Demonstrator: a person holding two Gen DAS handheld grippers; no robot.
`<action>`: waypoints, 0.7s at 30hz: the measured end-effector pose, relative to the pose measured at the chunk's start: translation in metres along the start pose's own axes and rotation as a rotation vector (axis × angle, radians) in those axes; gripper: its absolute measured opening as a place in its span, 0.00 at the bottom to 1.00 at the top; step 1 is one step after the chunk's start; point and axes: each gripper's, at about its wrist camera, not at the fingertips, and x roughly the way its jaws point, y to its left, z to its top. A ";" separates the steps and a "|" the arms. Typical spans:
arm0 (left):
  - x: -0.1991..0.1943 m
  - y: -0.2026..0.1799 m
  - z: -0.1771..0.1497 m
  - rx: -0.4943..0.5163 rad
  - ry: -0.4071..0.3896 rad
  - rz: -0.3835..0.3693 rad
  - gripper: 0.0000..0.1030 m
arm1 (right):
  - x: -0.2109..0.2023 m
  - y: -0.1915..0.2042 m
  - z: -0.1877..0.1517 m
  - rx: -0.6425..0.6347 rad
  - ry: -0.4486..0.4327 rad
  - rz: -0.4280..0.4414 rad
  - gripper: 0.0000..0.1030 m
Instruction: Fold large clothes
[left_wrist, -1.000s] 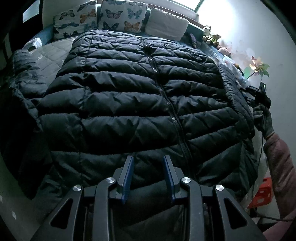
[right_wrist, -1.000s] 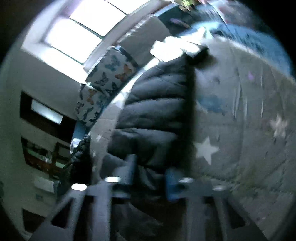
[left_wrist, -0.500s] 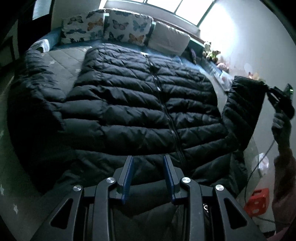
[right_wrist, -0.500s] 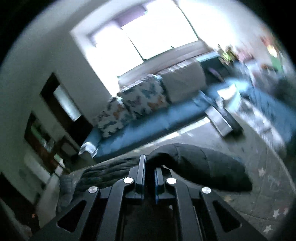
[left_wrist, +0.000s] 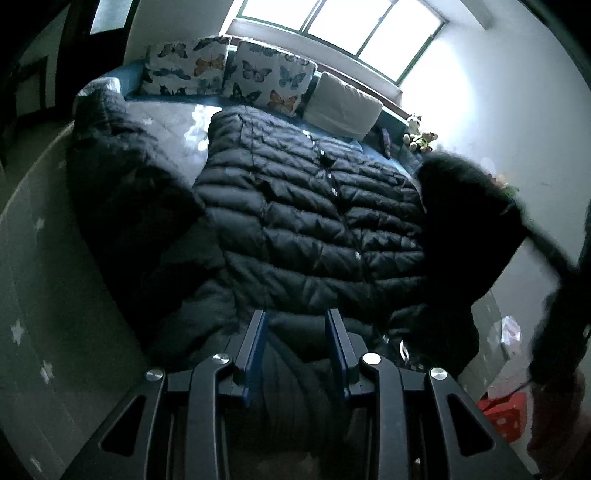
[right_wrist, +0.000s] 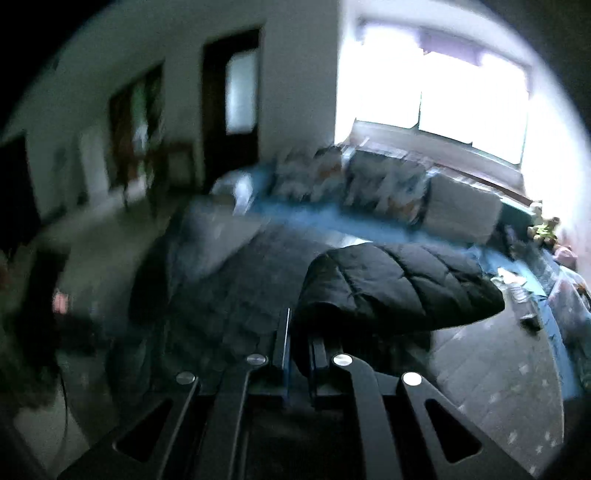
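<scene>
A large black puffer jacket (left_wrist: 314, 221) lies front up on a grey star-patterned mat (left_wrist: 33, 277). Its left sleeve (left_wrist: 125, 184) lies spread out to the left. My left gripper (left_wrist: 297, 325) is over the jacket's hem, jaws apart with dark fabric bulging between them. My right gripper (right_wrist: 300, 339) is shut on the right sleeve (right_wrist: 399, 288) and holds it lifted in the air. In the left wrist view the lifted sleeve (left_wrist: 469, 229) hangs at the right, above the jacket's body, with the right gripper hidden behind blur.
Butterfly-print cushions (left_wrist: 229, 74) and a plain white cushion (left_wrist: 343, 107) line a blue bench under the window. Soft toys (left_wrist: 417, 134) sit at the far right corner. A red stool (left_wrist: 502, 413) stands at the lower right. Dark doors (right_wrist: 229, 96) are on the left wall.
My right gripper has lifted the right sleeve higher and swung it inward over the jacket's body. The left gripper has risen and tilted, still at the hem.
</scene>
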 end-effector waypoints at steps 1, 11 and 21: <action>0.001 0.001 -0.005 -0.003 0.008 -0.005 0.34 | 0.012 0.011 -0.006 -0.027 0.043 0.008 0.09; 0.016 -0.003 -0.025 -0.010 0.048 -0.035 0.34 | 0.064 0.054 -0.049 -0.206 0.228 0.041 0.16; 0.006 -0.016 -0.004 0.026 0.006 -0.039 0.34 | 0.032 0.036 -0.060 -0.141 0.207 0.143 0.16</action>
